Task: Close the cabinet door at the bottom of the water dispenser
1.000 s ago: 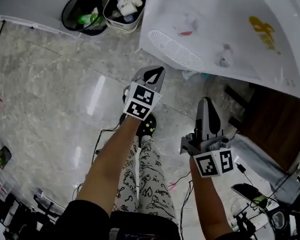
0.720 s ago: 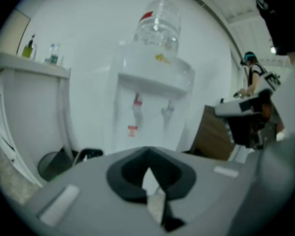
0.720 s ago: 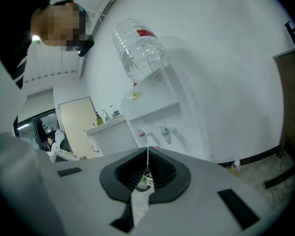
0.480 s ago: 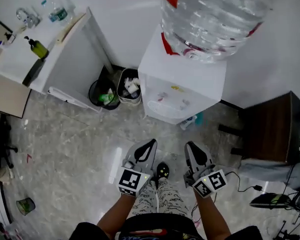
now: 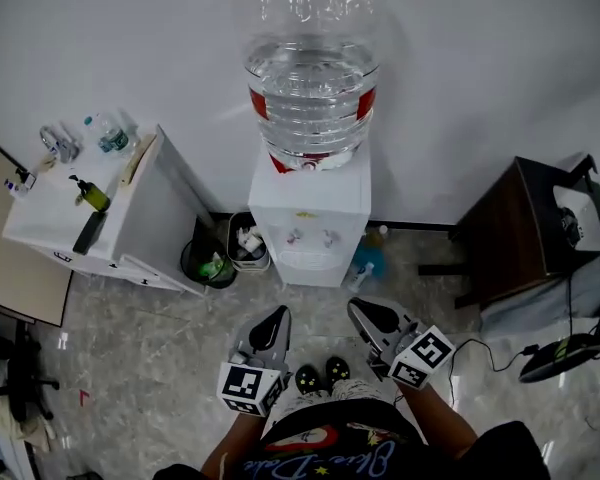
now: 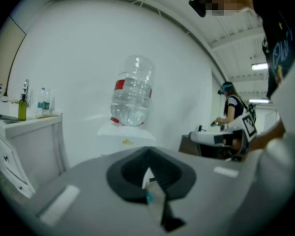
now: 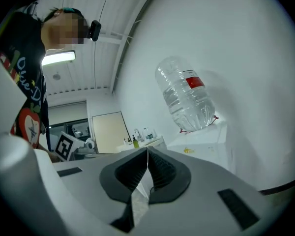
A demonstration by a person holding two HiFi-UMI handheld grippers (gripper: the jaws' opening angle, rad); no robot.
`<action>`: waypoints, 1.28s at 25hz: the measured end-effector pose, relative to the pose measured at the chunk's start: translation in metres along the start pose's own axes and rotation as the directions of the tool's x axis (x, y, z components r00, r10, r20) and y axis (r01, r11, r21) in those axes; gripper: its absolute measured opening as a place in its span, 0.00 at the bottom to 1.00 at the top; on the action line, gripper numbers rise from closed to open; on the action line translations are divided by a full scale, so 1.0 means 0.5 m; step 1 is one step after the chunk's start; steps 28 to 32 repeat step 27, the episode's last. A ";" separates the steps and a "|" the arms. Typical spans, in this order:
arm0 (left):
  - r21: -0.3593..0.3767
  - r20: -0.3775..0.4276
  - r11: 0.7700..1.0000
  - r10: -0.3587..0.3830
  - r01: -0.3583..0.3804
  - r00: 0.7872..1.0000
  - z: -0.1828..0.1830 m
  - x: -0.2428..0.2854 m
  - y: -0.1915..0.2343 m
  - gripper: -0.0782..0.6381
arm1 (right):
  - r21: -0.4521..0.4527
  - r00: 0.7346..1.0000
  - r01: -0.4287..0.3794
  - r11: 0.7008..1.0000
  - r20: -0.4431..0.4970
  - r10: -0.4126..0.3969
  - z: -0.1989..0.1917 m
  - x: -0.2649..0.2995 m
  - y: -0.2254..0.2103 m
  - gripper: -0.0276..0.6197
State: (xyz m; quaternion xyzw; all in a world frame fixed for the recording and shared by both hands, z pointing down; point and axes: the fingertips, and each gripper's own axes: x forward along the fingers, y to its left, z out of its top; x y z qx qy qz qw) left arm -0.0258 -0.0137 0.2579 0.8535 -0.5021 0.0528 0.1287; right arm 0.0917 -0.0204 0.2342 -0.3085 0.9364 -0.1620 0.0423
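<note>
The white water dispenser stands against the wall with a large clear bottle on top. Its lower front with the cabinet door is hidden from the steep head view. My left gripper and right gripper are held low near the body, well short of the dispenser, both shut on nothing. In the left gripper view the gripper points toward the dispenser and bottle. The right gripper faces the bottle too.
A white sink cabinet stands left of the dispenser, with two bins between them. A blue bottle sits at the dispenser's right foot. A dark brown table and floor cables are at the right. Another person is at the side.
The head view has pulled back and up from the floor by the dispenser's base to the whole dispenser. Both grippers have drawn back toward the body, away from the dispenser.
</note>
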 end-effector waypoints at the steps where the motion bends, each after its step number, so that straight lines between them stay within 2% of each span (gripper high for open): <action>1: -0.014 0.011 1.000 -0.009 0.009 1.000 0.011 -0.004 -0.003 0.11 | -0.010 1.000 -0.011 1.000 -0.011 0.011 0.001 -0.006 0.013 0.07; 3: -0.041 0.046 0.998 -0.047 0.048 0.998 0.027 -0.008 -0.015 0.11 | -0.016 0.999 -0.028 0.999 -0.026 0.028 -0.001 -0.016 0.030 0.07; 5: -0.022 0.056 0.997 -0.072 0.073 0.996 0.026 -0.021 -0.034 0.11 | -0.007 0.999 -0.029 1.000 -0.034 0.028 -0.011 -0.032 0.046 0.07; 10: 0.019 -0.028 0.998 -0.055 0.055 0.998 -0.007 -0.052 -0.044 0.11 | 0.007 0.999 -0.025 1.000 -0.037 0.025 -0.023 -0.048 0.074 0.07; 16: 0.030 -0.017 0.998 -0.061 0.062 0.998 -0.012 -0.071 -0.035 0.11 | 0.009 0.999 -0.024 1.000 -0.044 0.024 -0.029 -0.037 0.093 0.07; 19: 0.009 -0.003 0.998 -0.062 0.062 0.998 -0.010 -0.079 -0.026 0.11 | 0.016 0.999 -0.018 1.000 -0.052 0.018 -0.038 -0.035 0.100 0.07; 25: 0.008 -0.021 0.998 -0.058 0.058 0.998 -0.025 -0.080 -0.005 0.11 | 0.059 0.999 -0.004 0.998 -0.041 0.006 -0.042 -0.029 0.102 0.07; 32: -0.002 -0.023 0.998 -0.064 0.064 0.998 -0.029 -0.077 0.002 0.11 | 0.063 0.999 0.003 0.998 -0.037 -0.001 -0.040 -0.025 0.099 0.07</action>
